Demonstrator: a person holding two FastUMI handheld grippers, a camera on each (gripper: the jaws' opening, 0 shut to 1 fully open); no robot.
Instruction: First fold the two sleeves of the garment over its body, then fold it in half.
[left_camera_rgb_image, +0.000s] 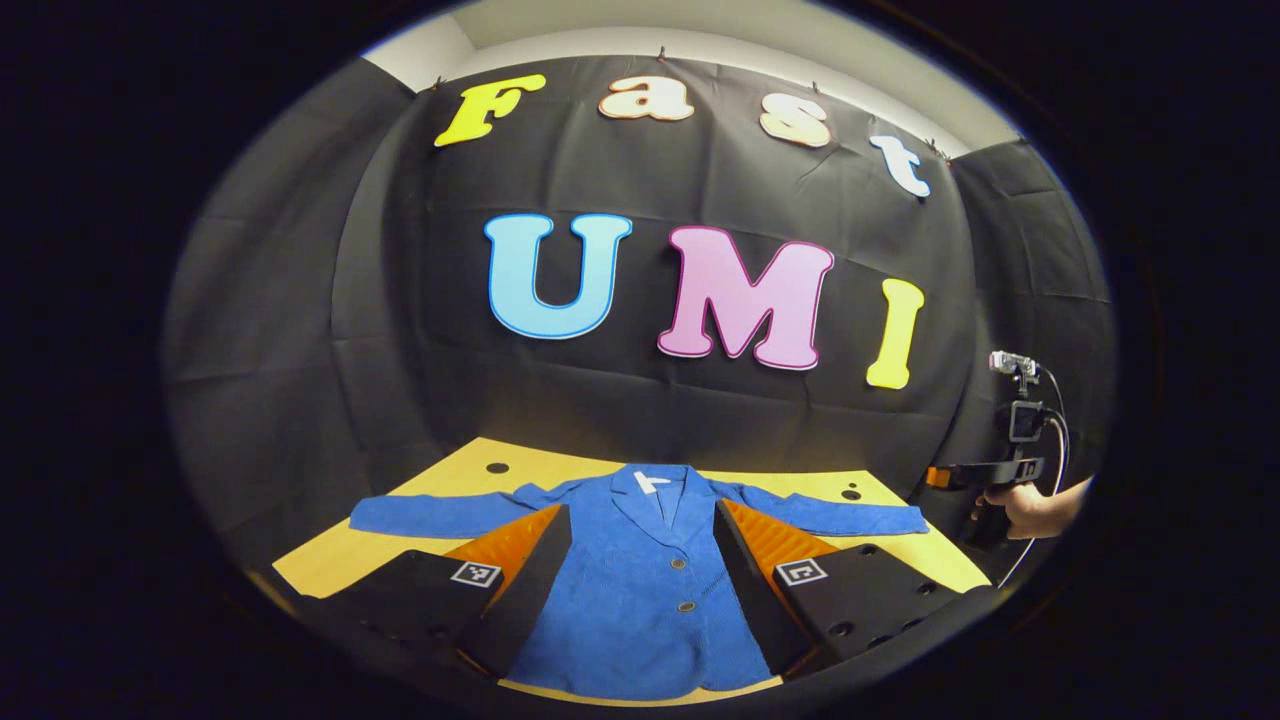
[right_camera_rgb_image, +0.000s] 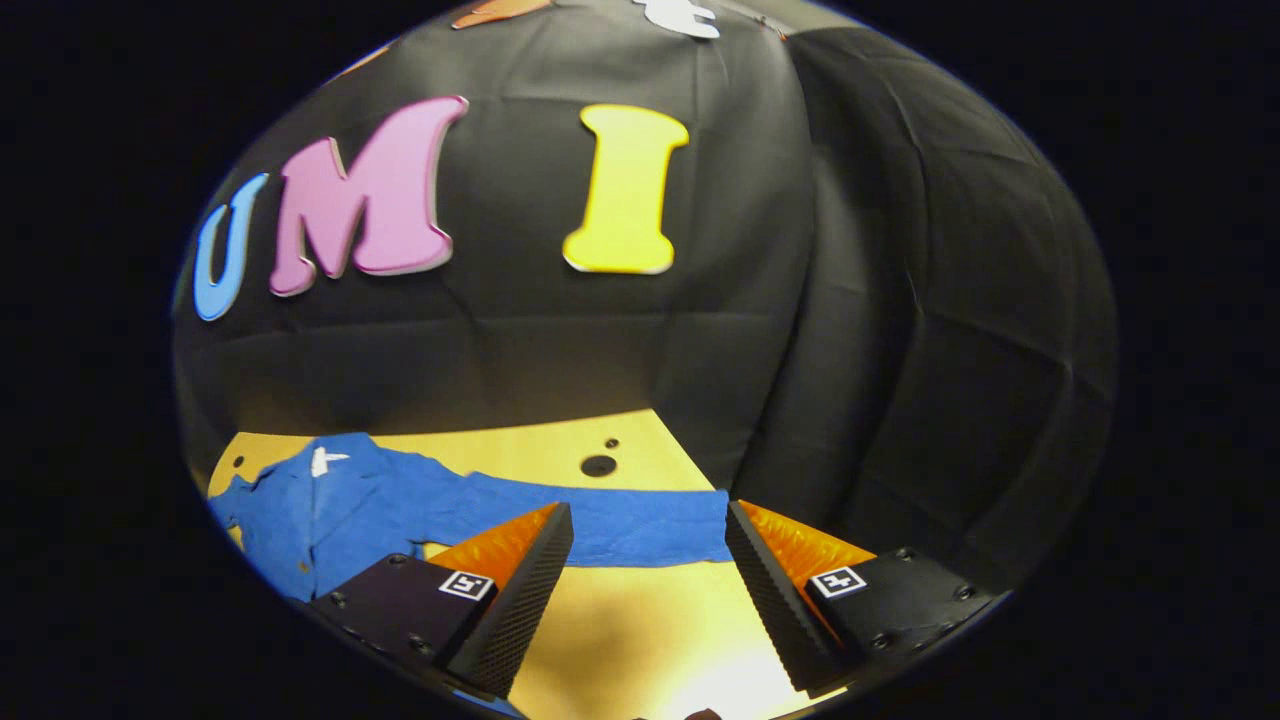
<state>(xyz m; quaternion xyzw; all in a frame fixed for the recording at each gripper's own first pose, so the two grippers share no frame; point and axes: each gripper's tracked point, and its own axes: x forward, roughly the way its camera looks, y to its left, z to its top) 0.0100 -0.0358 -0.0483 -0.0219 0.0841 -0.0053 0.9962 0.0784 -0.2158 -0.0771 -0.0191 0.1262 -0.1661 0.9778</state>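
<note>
The blue jacket lies flat, face up, on the yellow table, both sleeves spread straight out from its body. Nothing is folded yet. The left gripper hangs over the jacket's front, jaws wide apart, holding nothing. The right gripper hangs near the jacket's right sleeve, cuff between its spread fingers, empty. Recommendation: pinch that sleeve at the cuff, lift only slightly, and lay it across the jacket's chest without dragging the body.
</note>
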